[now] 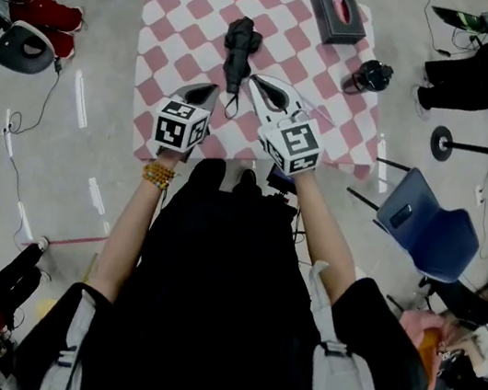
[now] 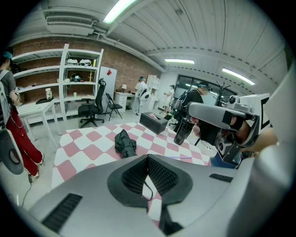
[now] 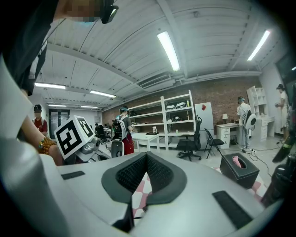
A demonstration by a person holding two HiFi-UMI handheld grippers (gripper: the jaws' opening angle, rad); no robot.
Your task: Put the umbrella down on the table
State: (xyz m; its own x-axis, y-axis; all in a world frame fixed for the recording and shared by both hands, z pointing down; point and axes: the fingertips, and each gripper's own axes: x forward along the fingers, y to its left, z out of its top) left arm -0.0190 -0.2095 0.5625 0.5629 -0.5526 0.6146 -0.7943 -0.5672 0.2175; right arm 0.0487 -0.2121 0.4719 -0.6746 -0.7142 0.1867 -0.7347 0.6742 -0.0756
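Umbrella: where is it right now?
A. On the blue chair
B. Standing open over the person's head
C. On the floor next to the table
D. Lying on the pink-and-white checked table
D: the black umbrella is folded up and lies flat on the checked table, just beyond the tips of the two grippers.

Head view looks steeply down; both gripper views face level across the checkered table (image 1: 189, 30).
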